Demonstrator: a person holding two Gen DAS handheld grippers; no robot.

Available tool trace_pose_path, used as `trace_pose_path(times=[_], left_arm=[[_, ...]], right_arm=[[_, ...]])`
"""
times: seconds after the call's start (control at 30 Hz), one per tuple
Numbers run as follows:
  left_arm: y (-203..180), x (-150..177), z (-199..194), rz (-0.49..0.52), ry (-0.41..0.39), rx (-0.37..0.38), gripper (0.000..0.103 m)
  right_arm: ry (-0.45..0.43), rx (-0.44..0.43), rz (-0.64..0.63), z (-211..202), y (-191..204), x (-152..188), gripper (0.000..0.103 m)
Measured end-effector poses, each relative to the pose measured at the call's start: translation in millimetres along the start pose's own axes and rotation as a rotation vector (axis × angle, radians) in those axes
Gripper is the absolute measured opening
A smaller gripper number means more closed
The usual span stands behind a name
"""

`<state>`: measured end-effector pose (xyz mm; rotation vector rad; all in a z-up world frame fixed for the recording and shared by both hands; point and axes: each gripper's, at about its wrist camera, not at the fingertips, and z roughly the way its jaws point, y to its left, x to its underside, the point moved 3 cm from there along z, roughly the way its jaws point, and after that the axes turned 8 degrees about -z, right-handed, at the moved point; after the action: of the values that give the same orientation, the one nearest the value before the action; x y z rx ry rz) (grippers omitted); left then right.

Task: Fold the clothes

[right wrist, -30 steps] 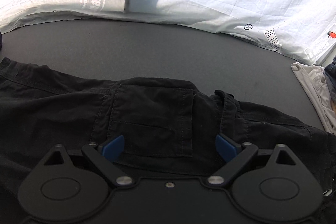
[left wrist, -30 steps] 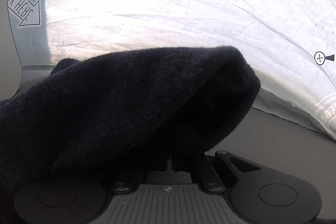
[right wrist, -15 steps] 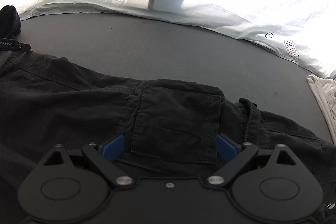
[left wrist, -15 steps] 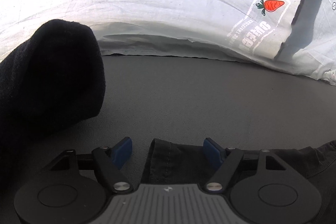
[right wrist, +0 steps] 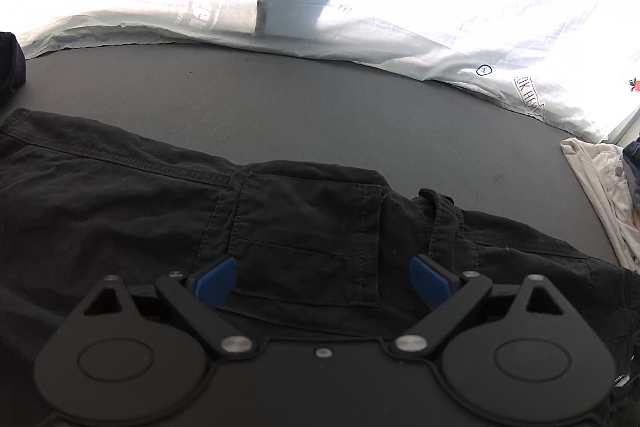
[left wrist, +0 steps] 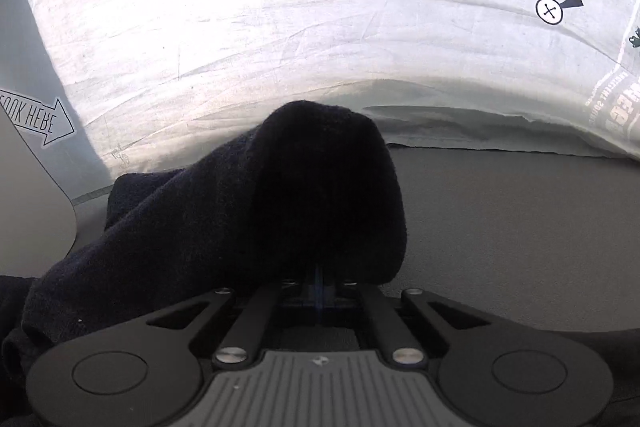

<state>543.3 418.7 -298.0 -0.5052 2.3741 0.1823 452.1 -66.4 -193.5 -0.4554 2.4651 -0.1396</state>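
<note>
Black cargo trousers [right wrist: 304, 227] lie spread across the grey table, back pocket up, in the right wrist view. My right gripper [right wrist: 322, 277] is open, its blue pads [right wrist: 214, 279] on either side of the pocket, low over the cloth. In the left wrist view my left gripper [left wrist: 319, 287] has its jaws together, just in front of a mound of dark knit cloth [left wrist: 280, 203]. The cloth hides the fingertips, so I cannot tell whether they hold it.
A white printed sheet [right wrist: 400, 7] with carrot and arrow marks hangs behind the grey table [right wrist: 320, 107]. A pile of pale and blue clothes [right wrist: 600, 187] lies at the right edge. The dark knit cloth also shows at the far left [right wrist: 10, 63].
The left gripper went from open over the trouser edge to closed, and swung left to face the knit cloth. The right gripper stayed open over the pocket, shifting slightly.
</note>
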Motion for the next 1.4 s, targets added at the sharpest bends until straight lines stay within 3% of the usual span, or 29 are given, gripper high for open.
trace_pose_path(times=[0.1, 0.13, 0.17, 0.23, 0.27, 0.33, 0.43, 0.67, 0.8, 0.93, 1.1, 1.2, 1.3, 1.4], left_arm=[[-3, 8, -21, 0.052, 0.003, 0.079, 0.001], [-9, 18, -31, 0.068, 0.006, 0.113, 0.007], [-13, 31, -42, 0.07, 0.024, 0.15, 0.014], [-19, 60, -64, 0.032, 0.055, 0.219, 0.038], [-21, 77, -79, 0.003, 0.076, 0.247, 0.042], [-36, 110, -111, -0.045, 0.123, 0.292, 0.061], [-62, 162, -165, -0.086, 0.177, 0.331, 0.082], [-108, 262, -254, -0.02, 0.263, 0.307, 0.085], [-119, 301, -283, -0.014, 0.274, 0.281, 0.09], [-128, 325, -303, -0.001, 0.255, 0.209, 0.1], [-144, 351, -312, 0.024, 0.271, 0.111, 0.103], [-149, 363, -317, 0.0, 0.225, 0.054, 0.103], [-148, 364, -317, -0.029, 0.221, 0.032, 0.103], [-149, 364, -318, -0.044, 0.218, 0.015, 0.103]], right_arm=[[-0.003, 0.001, 0.052, -3, -10, 8, 0.095], [-0.006, 0.005, 0.065, -6, -13, 11, 0.095], [-0.01, 0.007, 0.078, -8, -16, 15, 0.095], [-0.019, 0.0, 0.124, -16, -26, 28, 0.095], [-0.025, -0.002, 0.149, -21, -31, 34, 0.095], [-0.044, -0.006, 0.197, -33, -38, 51, 0.095], [-0.072, -0.014, 0.266, -54, -54, 83, 0.095], [-0.042, 0.073, 0.399, -87, -111, 175, 0.093], [0.016, 0.056, 0.51, -88, -154, 224, 0.087], [0.044, 0.033, 0.601, -85, -187, 263, 0.085], [0.037, 0.119, 0.709, -91, -236, 303, 0.081], [0.037, 0.17, 0.799, -92, -270, 325, 0.077], [0.012, 0.126, 0.922, -90, -304, 351, 0.068], [-0.028, 0.038, 1.041, -85, -324, 369, 0.065]])
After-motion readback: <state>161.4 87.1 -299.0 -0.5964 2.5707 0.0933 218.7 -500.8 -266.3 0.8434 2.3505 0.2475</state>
